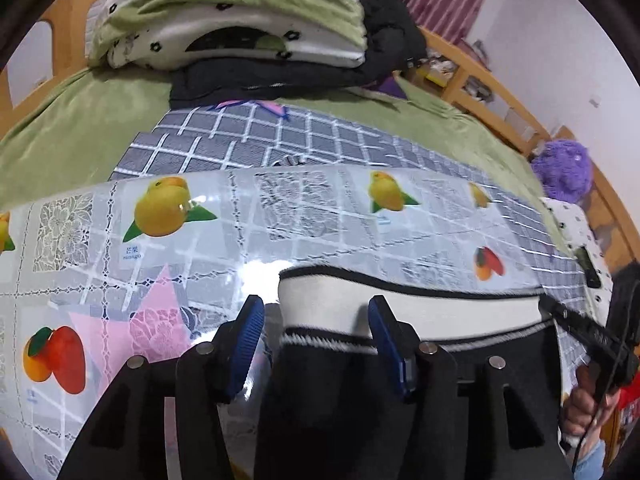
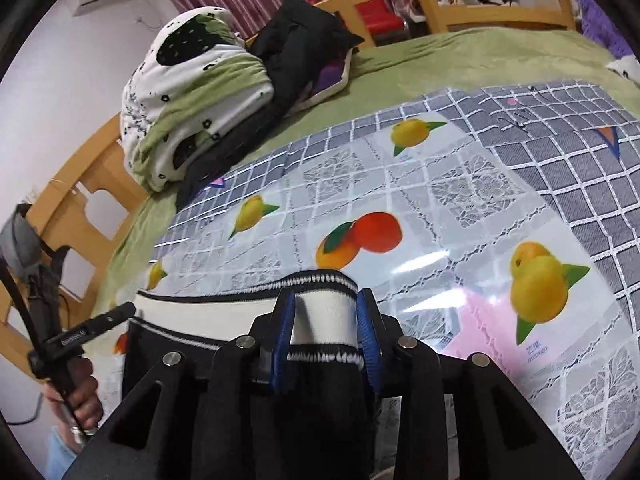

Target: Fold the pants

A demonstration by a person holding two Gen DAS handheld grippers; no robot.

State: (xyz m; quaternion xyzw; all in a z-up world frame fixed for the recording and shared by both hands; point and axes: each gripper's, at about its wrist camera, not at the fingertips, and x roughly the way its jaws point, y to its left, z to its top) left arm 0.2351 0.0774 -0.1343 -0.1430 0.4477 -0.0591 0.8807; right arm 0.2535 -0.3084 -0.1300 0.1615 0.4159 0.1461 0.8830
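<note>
Left gripper (image 1: 316, 334): jaws wide, straddling the waistband's left corner, not pinching. Pants (image 1: 420, 312) lie near me on the glossy fruit cloth (image 1: 168, 240). Right gripper (image 2: 325, 334): wide around the right end. Risk: waistband slips on closing, fold skews.

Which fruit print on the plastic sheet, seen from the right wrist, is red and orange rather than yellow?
The middle fruit print, just beyond the pants' waistband. It pairs a red fruit with an orange one; the other prints on the plastic sheet are yellow.
</note>
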